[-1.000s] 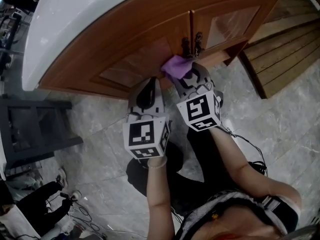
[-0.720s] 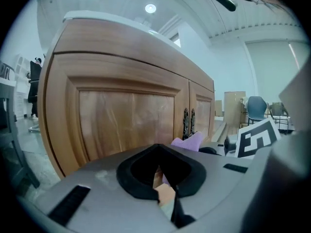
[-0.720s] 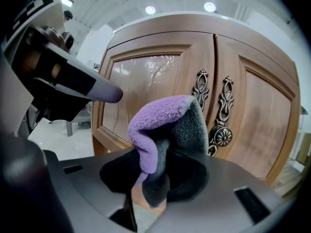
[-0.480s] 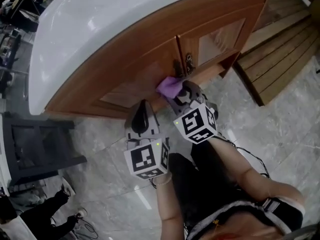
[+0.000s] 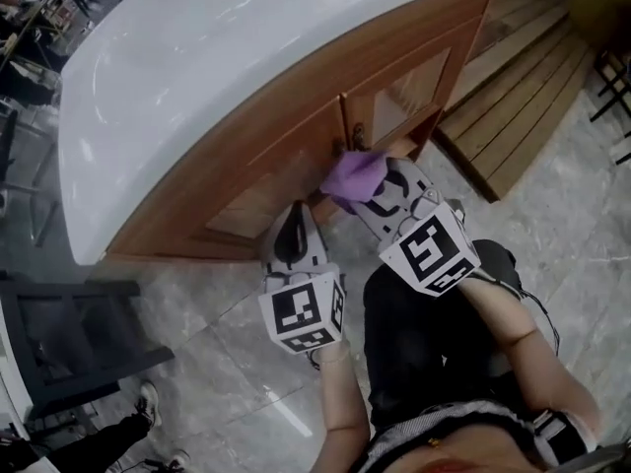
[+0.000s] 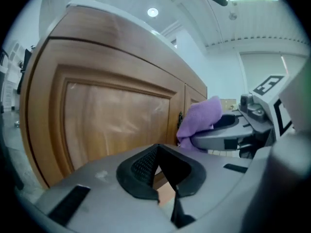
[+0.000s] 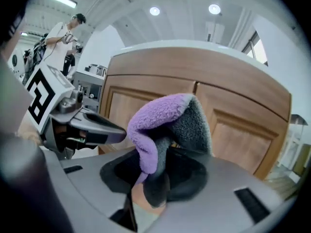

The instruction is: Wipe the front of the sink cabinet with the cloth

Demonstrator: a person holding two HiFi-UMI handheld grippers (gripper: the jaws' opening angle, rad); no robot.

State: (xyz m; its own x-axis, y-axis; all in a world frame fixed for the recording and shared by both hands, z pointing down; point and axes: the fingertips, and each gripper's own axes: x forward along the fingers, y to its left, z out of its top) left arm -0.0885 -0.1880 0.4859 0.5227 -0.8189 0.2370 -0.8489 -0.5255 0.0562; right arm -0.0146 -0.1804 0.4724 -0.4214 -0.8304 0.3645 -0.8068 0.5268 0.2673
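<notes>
The right gripper [image 5: 380, 197] still pinches the purple cloth [image 5: 353, 175] tight between its 2 jaws. The cloth touches the brown sink cabinet [image 5: 227, 156] right where the 2 doors meet, the same spot as half a second ago. The left gripper [image 5: 293, 227] has stayed low by the left door, its jaws pressed together and holding nothing. Each gripper's cube [image 5: 304, 313] shows black and white squares.

The cloth [image 5: 353, 175] hides its contact with the cabinet [image 5: 266, 180].
</notes>
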